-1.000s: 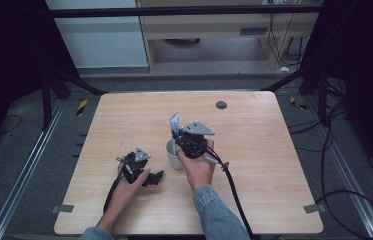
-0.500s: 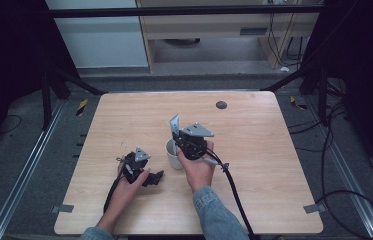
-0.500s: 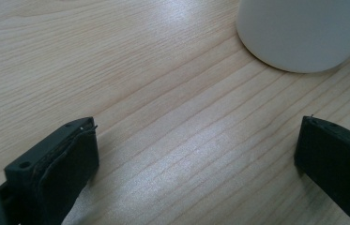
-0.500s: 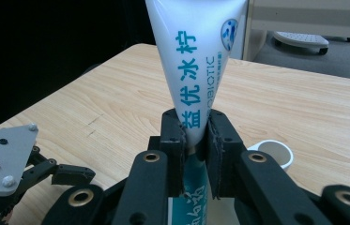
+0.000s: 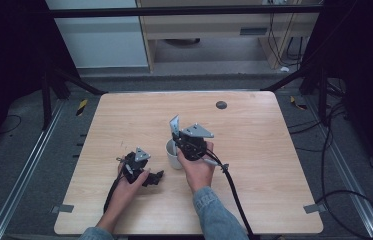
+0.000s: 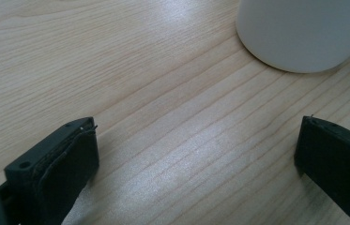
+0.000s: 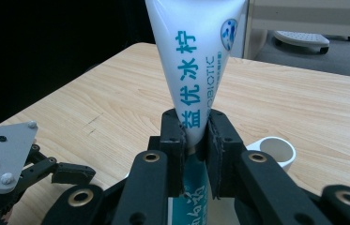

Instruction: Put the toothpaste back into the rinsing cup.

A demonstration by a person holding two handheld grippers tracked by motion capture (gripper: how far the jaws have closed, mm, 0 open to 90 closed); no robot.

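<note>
Right gripper view: fingers (image 7: 219,136) pinching the soft, light toothpaste tube (image 7: 196,61) mid-body, best held near its stiffer end.

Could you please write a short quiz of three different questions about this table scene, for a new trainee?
1. True or false: the right gripper is shut on the white plastic tube with blue printed letters.
2. Multiple choice: where is the white round ceramic cup on the light wooden table? A) between the two hands; B) at the far edge beside the small dark round disc; C) lying on its side at a corner.
3. Fill in: the jaws of the left gripper stand ____ with bare wood between them.

Key: 1 true; 2 A; 3 open.
</note>
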